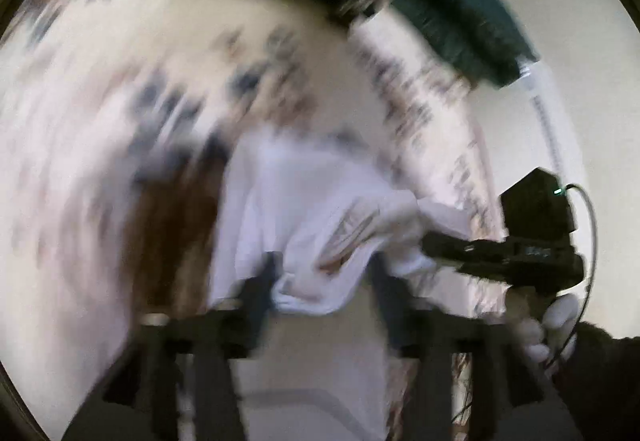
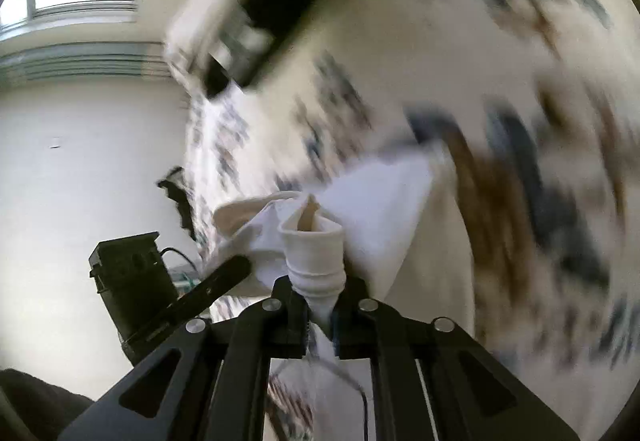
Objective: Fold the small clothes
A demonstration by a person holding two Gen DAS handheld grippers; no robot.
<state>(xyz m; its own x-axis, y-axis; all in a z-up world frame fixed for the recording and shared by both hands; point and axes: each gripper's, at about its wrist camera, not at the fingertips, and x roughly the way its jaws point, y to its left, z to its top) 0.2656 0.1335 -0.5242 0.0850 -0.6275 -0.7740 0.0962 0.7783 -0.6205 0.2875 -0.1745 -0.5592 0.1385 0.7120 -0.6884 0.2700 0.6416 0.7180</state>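
So the person is holding a small white cotton garment (image 2: 376,209) up in the air between the two tools, above a bed with a cream floral-print cover (image 1: 100,161). The right black two-finger gripper (image 2: 320,305) is clamping a bunched, rolled bit of the white fabric tight between its jaws, really close to the pads. The left black two-finger gripper (image 1: 324,277) is standing with its jaws apart, and an edge of the same cloth is draping down between its fingers (image 1: 264,281); it's too blurry for me to say whether those pads are pressing on anything.

The thing that matters: the garment is stretching sideways from one gripper to the other, long axis running across between them, with the body of it sagging forward and away from both. The right hand is the one that's really got it. I'd guess the next move needs the left side to get a proper hold before laying it down flat toward the near edge of the bed.
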